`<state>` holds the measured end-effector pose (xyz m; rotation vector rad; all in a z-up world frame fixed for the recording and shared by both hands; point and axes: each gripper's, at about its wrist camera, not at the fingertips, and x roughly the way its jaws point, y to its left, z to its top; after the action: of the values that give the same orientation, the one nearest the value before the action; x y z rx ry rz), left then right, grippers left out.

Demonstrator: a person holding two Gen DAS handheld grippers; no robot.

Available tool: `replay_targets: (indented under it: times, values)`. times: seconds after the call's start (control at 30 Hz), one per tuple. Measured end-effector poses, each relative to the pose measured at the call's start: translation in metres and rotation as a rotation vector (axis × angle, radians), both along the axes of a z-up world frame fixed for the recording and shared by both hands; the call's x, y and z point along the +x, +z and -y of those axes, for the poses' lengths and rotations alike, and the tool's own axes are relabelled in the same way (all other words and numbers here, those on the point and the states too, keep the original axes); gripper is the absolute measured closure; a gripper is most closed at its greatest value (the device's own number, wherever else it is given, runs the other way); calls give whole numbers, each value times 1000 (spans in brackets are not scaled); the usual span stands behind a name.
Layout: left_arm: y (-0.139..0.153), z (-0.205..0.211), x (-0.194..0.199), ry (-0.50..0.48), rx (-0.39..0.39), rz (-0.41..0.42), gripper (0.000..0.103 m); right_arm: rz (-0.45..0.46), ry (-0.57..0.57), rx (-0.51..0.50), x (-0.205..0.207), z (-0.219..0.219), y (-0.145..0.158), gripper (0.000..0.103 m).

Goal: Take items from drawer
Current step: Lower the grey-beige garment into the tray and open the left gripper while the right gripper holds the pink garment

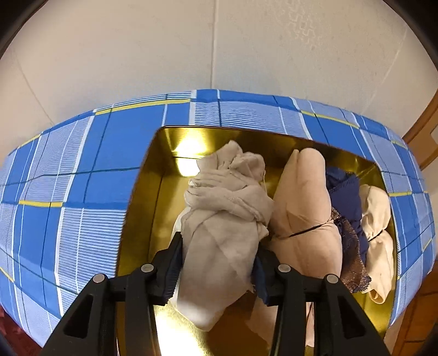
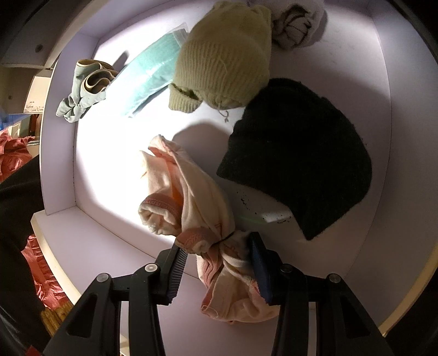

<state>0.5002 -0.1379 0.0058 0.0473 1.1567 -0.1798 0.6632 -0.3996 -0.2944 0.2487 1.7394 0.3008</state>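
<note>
- Gold-lined, the blue plaid box (image 1: 82, 169) already holds a peach bundle (image 1: 303, 208), navy lace fabric (image 1: 346, 197) and a cream bundle (image 1: 379, 227) along its right side; the left tool (image 1: 217, 269) hangs over its left half with a grey-beige cloth bundle (image 1: 227, 219) between the jaws.
- Its pads look to be at the bundle's sides at a narrow setting; whether they grip or are letting go I cannot tell for sure.
- To do this drop well, I judge the bundle should go into the bare gold floor by the left wall, with the jaws opened fully so no loose fabric catches on a pad.
- Over the white drawer (image 2: 63, 169), the right tool (image 2: 219, 267) stands narrow around a pink-and-cream knotted garment (image 2: 191, 191) near the front edge; the right pad touches it, the left pad shows a slight gap, so a firm hold is unclear.
- Closing on the tied waist, then lifting straight up, seems safest.
- Close on the garment's right lies a black knit hat (image 2: 298, 156), the likeliest thing to snag.
- Farther back sit a pale yellow knit hat (image 2: 224, 57), a teal packet (image 2: 153, 74), a mint rolled cloth (image 2: 84, 87) in the far left corner and a white patterned bundle (image 2: 298, 24) at the far right.
</note>
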Motion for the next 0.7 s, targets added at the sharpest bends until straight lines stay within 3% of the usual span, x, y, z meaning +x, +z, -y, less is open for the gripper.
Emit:
replay_targets:
  times: [0.2,0.4,0.6,0.7]
  values:
    - [2,-14,-10,33,-42,5,56,-1,-12,5,-1,3,0,57]
    - [5,-19,-20,34,-62,4,44,3,-16,7,-3,5,-2,57]
    - [2,-9,-24,-21,5,-20,44,1,-19,7,-4,5,-1,57]
    - [-2,-6,-21,-21,14,-29,54,1,-19,8,-4,5,-1,57]
